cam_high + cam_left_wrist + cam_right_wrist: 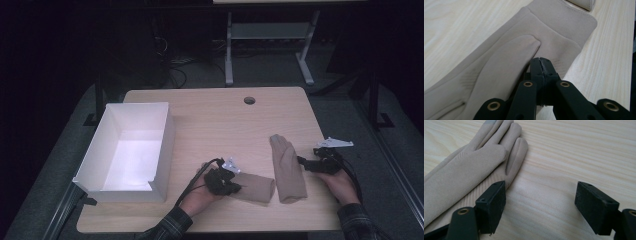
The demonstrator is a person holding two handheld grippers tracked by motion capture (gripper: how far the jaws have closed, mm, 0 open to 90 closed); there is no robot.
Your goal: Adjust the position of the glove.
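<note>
Lying near the table's point(210, 125) front edge are two beige gloves. My left gripper point(541, 62) has its jaws pressed together over the near glove point(254, 187), though I cannot tell whether cloth is pinched between them. At three o'clock from it, the second glove point(287, 167) lies fingers away; my right gripper point(540, 206) sits beside it, jaws spread wide, grasping nothing. At nine o'clock stands a white box point(97, 150).

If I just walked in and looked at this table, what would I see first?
Probably the big white box glowing on the table's left side. Next, two beige gloves near the front edge: the left glove lies crosswise under the shut left gripper, and the right glove points away beside the open right gripper.
</note>
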